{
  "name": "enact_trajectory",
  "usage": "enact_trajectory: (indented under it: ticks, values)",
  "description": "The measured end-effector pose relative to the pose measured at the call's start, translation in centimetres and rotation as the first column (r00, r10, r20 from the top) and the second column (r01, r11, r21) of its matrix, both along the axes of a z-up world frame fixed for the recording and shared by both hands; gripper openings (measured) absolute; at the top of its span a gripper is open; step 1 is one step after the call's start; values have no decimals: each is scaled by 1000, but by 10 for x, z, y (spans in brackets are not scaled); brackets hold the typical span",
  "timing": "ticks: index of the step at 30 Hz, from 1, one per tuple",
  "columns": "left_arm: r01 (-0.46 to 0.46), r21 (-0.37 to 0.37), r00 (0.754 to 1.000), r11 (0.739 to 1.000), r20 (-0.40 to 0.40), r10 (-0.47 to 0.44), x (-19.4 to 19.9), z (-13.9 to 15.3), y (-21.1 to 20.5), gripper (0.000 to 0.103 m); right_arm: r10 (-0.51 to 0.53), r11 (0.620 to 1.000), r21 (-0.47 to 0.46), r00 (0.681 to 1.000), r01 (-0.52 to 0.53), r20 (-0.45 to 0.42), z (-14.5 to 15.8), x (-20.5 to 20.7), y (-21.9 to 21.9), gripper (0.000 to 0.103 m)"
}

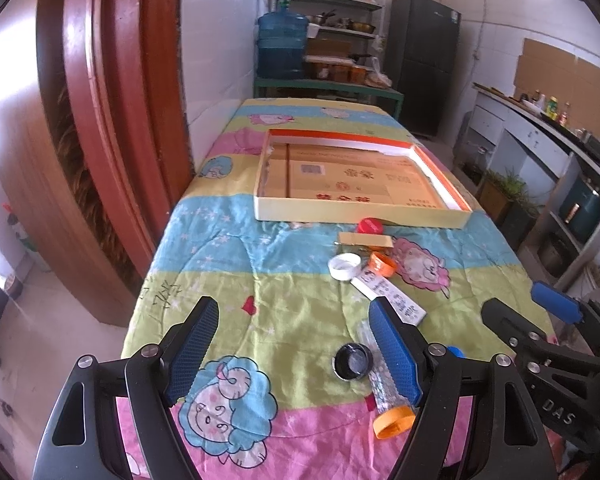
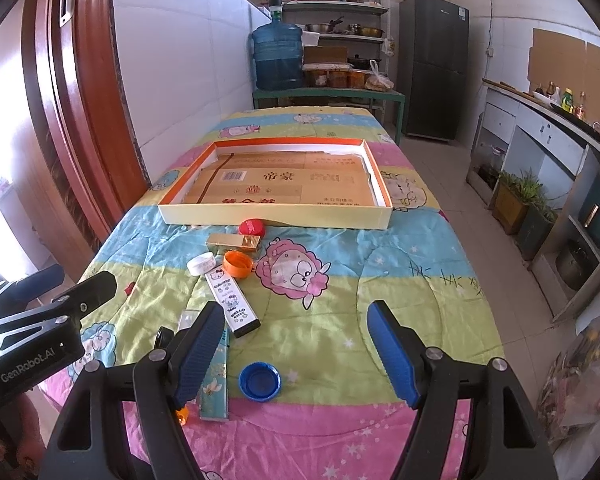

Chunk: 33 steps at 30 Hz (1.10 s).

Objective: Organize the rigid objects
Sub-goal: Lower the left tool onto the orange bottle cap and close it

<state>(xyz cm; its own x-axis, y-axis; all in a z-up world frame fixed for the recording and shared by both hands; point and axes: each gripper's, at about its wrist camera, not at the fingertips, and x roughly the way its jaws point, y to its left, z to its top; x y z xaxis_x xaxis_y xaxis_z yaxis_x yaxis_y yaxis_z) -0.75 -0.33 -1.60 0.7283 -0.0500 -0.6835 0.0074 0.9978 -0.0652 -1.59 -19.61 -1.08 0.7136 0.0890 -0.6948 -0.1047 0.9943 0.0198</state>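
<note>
both tongs, left (image 1: pixel 294 346) and right (image 2: pixel 296 350), are released, holding nothing. blue cap (image 2: pixel 259 381) lies between the right's fingers, tray (image 2: pixel 274 218) far ahead. closing early could flick the cap away.

"GenRobot.AI" marks the left hand-held gripper (image 2: pixel 44 312); "DAS" the right (image 1: pixel 556 312); "HELLO KITTY" the white box (image 2: pixel 232 300).

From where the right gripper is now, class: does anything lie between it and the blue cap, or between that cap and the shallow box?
Nothing visible blocks the right gripper; its open jaws frame the blue cap directly. Toward the shallow box, the Hello Kitty box, orange cap and gold box lie slightly left of the path.
</note>
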Motion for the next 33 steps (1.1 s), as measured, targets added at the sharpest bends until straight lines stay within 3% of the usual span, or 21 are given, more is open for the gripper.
enact_trajectory:
  ticks: [8, 17, 22, 27, 29, 31, 33]
  values:
    - [163, 12, 987, 987, -5, -163, -25, -17, -12, 79, 27, 999, -20, 999, -28, -22, -16, -10, -3, 73]
    - [314, 36, 949, 949, -40, -312, -55, -41, -31, 76, 36, 999, -19, 998, -37, -51, -28, -19, -4, 73]
    - [311, -4, 947, 950, -77, -310, -53, -56, -30, 55, 38, 999, -21, 997, -40, -64, -32, -21, -2, 73]
    - [321, -72, 942, 944, -81, -326, -46, -62, -26, 45, 36, 999, -26, 998, -38, -61, -31, -23, -2, 73]
    - [333, -89, 938, 939, -74, -340, -43, -63, -27, 38, 33, 999, -25, 998, -35, -61, -32, -23, -3, 73]
    - [347, -108, 931, 932, -85, -356, -40, -67, -29, 24, 30, 999, -24, 998, -32, -62, -32, -23, -4, 73]
    - [351, -140, 927, 926, -86, -364, -36, -70, -28, 19, 34, 999, -14, 997, -35, -69, -33, -22, -6, 73]
